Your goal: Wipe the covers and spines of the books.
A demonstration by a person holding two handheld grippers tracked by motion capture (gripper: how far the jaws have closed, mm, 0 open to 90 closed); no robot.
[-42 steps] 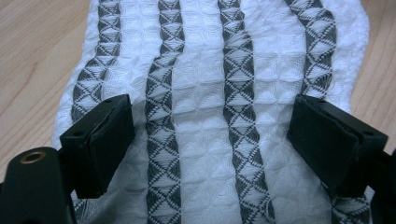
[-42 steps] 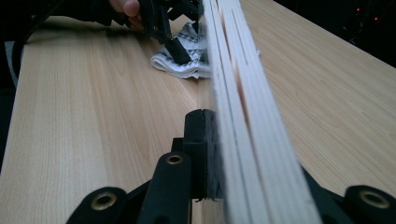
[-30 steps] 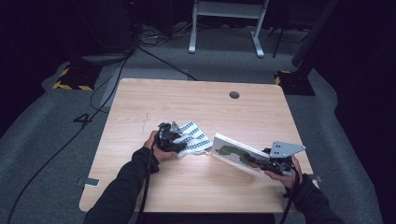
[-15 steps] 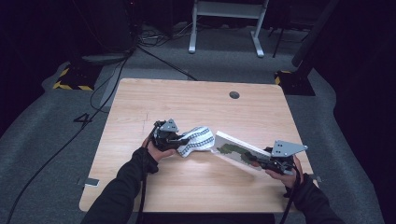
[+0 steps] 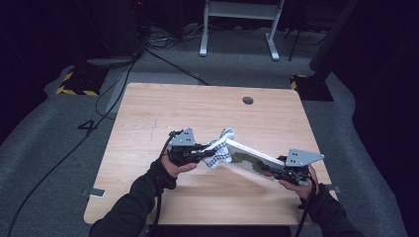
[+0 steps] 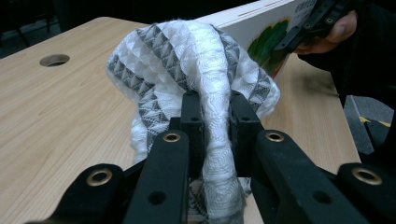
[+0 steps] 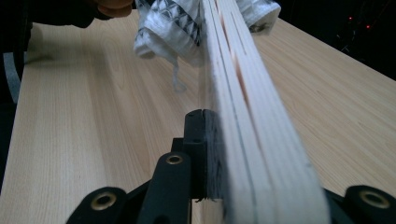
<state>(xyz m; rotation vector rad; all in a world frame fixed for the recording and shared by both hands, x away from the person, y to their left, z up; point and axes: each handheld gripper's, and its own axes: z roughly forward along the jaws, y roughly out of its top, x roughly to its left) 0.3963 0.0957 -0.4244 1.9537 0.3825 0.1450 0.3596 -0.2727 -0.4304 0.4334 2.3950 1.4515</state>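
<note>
Left gripper [image 5: 203, 153] has just clamped tight on the soft, floppy cloth [image 6: 196, 70], bunched mid-fold, draped over the board's [image 5: 252, 159] raised end above the desk's [image 5: 197, 108] front middle. Right gripper [image 5: 282, 173] is clamped on the stiff, light-looking board's near edge; grip the cloth by a bunch, the board by its edge.

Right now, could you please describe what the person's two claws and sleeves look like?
Both the left claw and the right claw are black, each topped by a grey three-cornered plate with small holes. The black jaw arms carry brass-coloured rivets. A black cable trails back from each. The person wears dark long sleeves.
</note>
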